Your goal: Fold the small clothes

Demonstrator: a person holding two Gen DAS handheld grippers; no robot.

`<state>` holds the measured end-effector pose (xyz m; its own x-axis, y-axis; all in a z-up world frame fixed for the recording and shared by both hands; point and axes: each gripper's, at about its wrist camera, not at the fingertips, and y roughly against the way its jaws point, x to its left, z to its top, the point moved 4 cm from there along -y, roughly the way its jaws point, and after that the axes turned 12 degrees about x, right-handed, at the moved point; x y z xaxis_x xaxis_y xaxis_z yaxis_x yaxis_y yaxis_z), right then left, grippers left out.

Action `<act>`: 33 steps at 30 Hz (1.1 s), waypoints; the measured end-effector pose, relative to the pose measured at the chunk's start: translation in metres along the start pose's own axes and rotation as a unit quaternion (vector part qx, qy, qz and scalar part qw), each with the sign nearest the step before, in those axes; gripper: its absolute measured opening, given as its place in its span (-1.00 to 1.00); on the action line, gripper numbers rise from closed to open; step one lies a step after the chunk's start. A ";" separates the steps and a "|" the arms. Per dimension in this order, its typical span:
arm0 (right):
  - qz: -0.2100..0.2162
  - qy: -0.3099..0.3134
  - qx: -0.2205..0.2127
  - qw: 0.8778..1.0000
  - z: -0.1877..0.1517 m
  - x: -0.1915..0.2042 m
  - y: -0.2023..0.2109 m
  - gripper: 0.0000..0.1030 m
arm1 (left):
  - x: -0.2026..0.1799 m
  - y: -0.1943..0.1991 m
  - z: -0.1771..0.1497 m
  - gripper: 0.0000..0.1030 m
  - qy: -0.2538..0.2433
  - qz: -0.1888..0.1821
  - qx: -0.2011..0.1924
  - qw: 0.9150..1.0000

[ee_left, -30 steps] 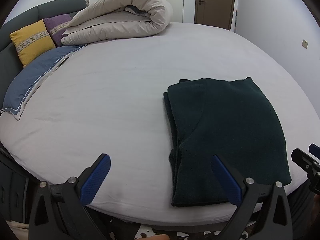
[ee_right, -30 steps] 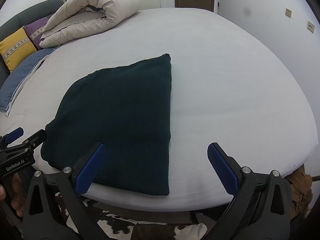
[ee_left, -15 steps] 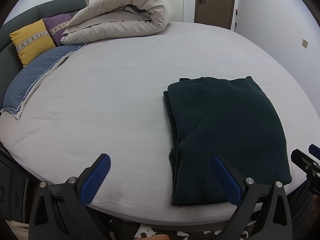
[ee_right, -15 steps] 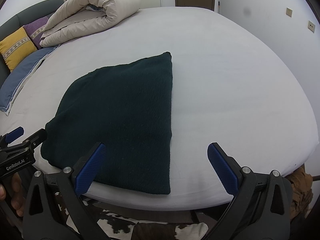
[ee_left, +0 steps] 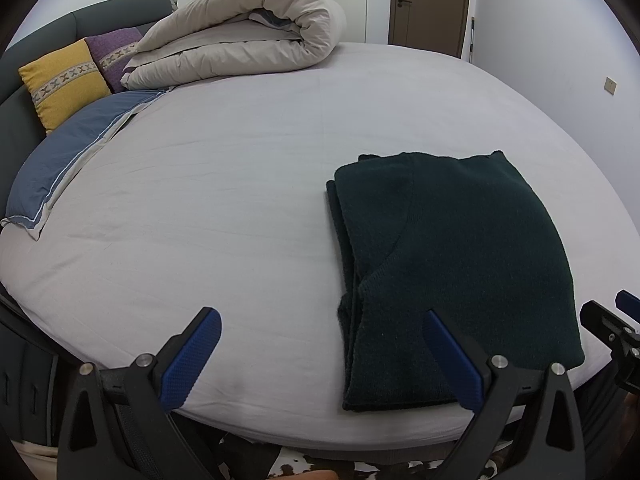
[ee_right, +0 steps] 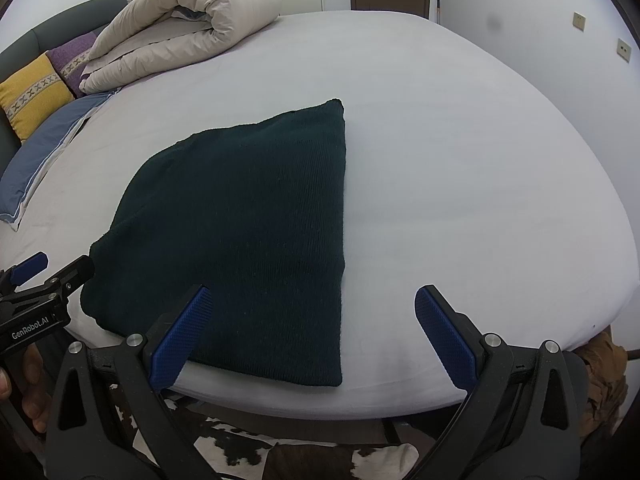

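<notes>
A dark green knitted garment (ee_left: 452, 264) lies folded into a flat rectangle near the front edge of the bed; it also shows in the right wrist view (ee_right: 244, 232). My left gripper (ee_left: 320, 356) is open and empty, held just off the bed's front edge, left of the garment. My right gripper (ee_right: 312, 332) is open and empty over the garment's near right corner, above the bed edge. The left gripper's tip (ee_right: 44, 280) shows at the left of the right wrist view.
The bed's pale grey sheet (ee_left: 208, 200) spreads wide around the garment. A rolled beige duvet (ee_left: 240, 44), a yellow cushion (ee_left: 64, 80), a purple cushion (ee_left: 116, 52) and a blue pillow (ee_left: 64, 164) lie at the far left. A cowhide rug (ee_right: 240, 452) lies below the bed edge.
</notes>
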<state>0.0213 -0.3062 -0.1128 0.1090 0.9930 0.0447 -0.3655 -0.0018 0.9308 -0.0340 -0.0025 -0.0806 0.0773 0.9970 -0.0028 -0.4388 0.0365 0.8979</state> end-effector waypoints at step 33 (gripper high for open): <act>0.004 0.000 0.006 1.000 -0.003 0.001 -0.004 1.00 | 0.005 -0.002 -0.003 1.00 -0.004 -0.002 0.002 1.000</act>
<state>0.0197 -0.3050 -0.1180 0.1056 0.9931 0.0517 -0.3544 -0.0110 0.9350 -0.0354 0.0025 -0.0834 0.0867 0.9962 -0.0031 -0.4343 0.0406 0.8999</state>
